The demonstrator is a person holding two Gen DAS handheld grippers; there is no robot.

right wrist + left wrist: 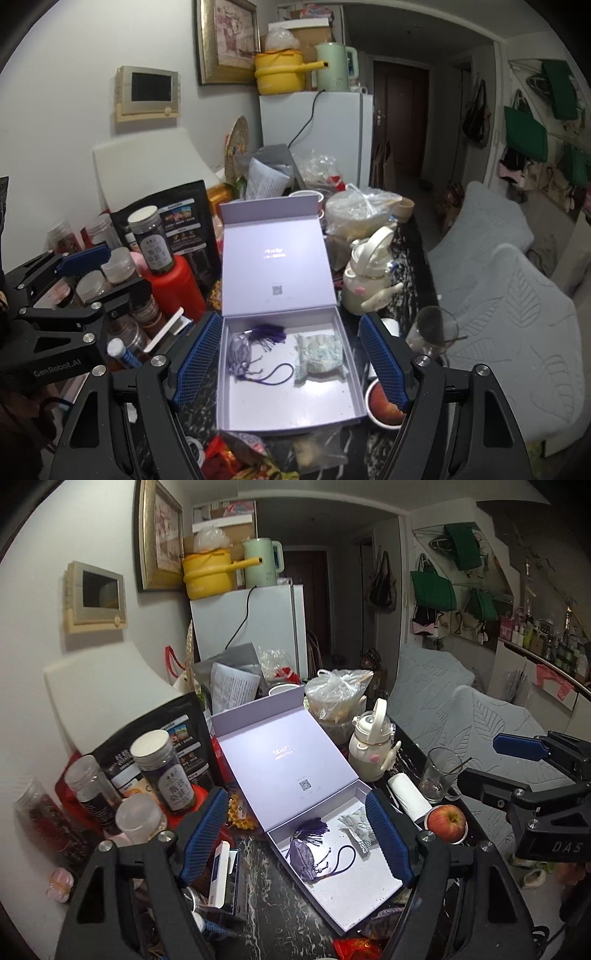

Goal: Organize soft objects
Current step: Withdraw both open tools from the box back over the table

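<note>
Purple tasselled sachet (242,352) and pale patterned pouch (319,356) lie in lavender box (288,410).

"DAS" on right tool (517,755); "GenRobot.AI" on left tool (79,271)

White walls (66,44) are enclosing a small, dimly lit room. A gilt-framed picture (227,40) is hanging beside a wall-mounted intercom panel (147,92). A white refrigerator (317,136) is standing against the wall, carrying a yellow pot (280,74) and a pale green kettle (334,66). A dark doorway (400,118) is opening onto a corridor behind it. Green tote bags (432,590) are hanging on the far wall. Two chairs under pale leaf-patterned covers (517,306) are standing beside a black marbled tabletop (273,897). A shelf of small bottles (546,642) is running along the far side.
</note>
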